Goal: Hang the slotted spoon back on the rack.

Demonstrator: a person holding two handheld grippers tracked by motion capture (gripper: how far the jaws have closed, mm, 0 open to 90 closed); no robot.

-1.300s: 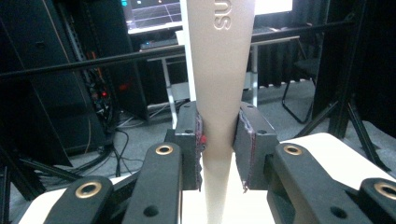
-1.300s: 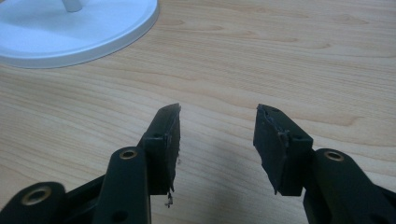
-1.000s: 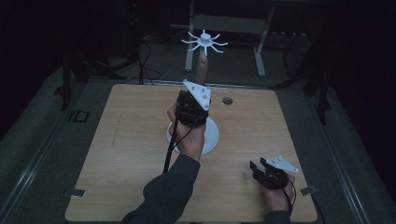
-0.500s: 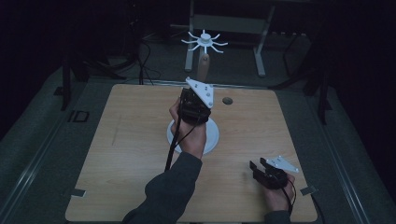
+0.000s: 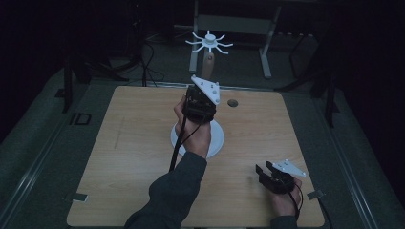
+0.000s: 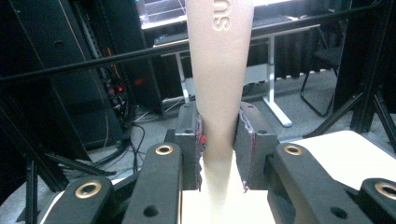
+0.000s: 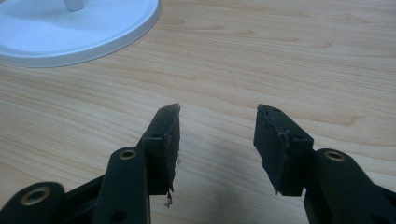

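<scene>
Tan tapered post (image 6: 219, 70) with embossed letters, upright on white round base (image 5: 215, 138), left gripper (image 6: 219, 144) clamping it, right gripper (image 7: 217, 140) agape at table's (image 5: 119, 143) five o'clock.

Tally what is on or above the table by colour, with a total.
White: 2, the round base and the spoked top.
Tan: 1, the tapered pole clamped by the left hand-held gripper.
Black: 2, both hand-held grippers, the right open.
Total: 5.

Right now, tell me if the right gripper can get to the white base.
Probably yes. The right gripper is open, holds nothing, and bare table lies between it and the white base.
</scene>
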